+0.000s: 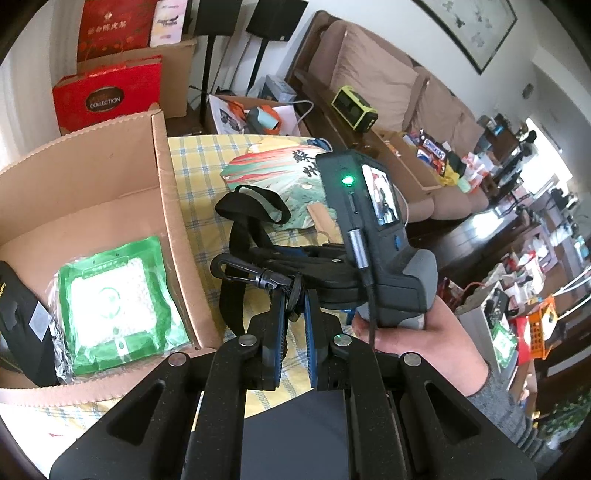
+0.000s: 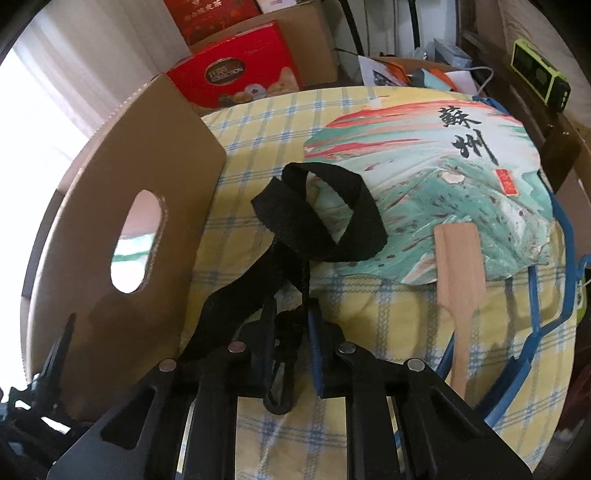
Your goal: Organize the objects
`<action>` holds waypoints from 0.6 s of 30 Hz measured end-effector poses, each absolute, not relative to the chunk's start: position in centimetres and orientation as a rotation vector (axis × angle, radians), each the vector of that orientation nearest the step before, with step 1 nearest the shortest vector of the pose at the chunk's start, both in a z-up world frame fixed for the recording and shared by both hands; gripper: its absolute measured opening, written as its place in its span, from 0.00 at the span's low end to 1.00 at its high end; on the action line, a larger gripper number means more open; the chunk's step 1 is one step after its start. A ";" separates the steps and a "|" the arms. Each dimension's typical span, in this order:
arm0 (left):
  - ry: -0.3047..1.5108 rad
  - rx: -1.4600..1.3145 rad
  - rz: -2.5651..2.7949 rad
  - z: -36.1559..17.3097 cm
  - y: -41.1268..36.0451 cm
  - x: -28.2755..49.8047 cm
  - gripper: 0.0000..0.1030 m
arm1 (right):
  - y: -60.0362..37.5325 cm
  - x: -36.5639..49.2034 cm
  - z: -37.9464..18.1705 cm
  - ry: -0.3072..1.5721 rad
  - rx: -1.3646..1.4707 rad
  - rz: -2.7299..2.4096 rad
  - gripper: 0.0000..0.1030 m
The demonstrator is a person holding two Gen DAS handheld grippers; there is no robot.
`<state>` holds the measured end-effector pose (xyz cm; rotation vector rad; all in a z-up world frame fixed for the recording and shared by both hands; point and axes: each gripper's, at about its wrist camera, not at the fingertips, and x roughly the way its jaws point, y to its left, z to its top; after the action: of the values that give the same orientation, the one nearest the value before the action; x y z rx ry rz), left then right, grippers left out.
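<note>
We see the left gripper (image 1: 295, 299) as matte black linkage arms joined by round silver pivot pins, its fingers (image 1: 277, 332) faced with ribbed blue pads. At its two o'clock stands the right unit's dark grey handle (image 1: 373, 229), bearing a green light, a small screen and a black cable on a silver plug. The right hand (image 1: 417, 332) wears a grey knit sleeve (image 1: 506, 410).

I see brown sofa (image 1: 373, 74) behind table, framed picture (image 1: 469, 26) above, red gift box (image 2: 236, 74) beside window.
</note>
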<state>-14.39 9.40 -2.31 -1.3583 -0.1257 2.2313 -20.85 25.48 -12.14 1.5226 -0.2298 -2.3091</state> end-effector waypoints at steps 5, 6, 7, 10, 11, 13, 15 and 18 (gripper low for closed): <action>-0.134 -1.366 2.217 -2.8 9.4 -14.0 0.09 | 26.3 -20.8 -11.0 -0.349 1.469 -2.290 0.12; -0.132 -1.368 2.215 -2.9 9.4 -13.9 0.09 | 26.5 -20.8 -10.8 -0.381 1.459 -2.281 0.12; -0.130 -1.370 2.211 -3.0 9.5 -13.8 0.09 | 26.7 -20.7 -10.5 -0.406 1.453 -2.276 0.12; -0.131 -1.376 2.203 -3.4 9.6 -13.5 0.09 | 26.8 -21.0 -10.2 -0.478 1.446 -2.232 0.12; -0.133 -1.379 2.196 -3.6 9.7 -13.4 0.09 | 26.6 -21.0 -10.4 -0.474 1.461 -2.227 0.12; -0.137 -1.384 2.189 -3.8 9.9 -13.3 0.09 | 26.1 -21.0 -10.7 -0.449 1.477 -2.234 0.12; -0.146 -1.387 2.182 -3.7 9.9 -13.2 0.09 | 26.2 -20.9 -10.8 -0.468 1.468 -2.228 0.12; -0.150 -1.376 2.186 -3.1 9.8 -13.3 0.09 | 26.3 -20.4 -9.6 -0.457 1.423 -2.247 0.12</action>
<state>-13.28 9.85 -3.06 -1.3755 -0.1503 2.1855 -20.37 26.33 -9.58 1.4233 -0.4573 -2.2468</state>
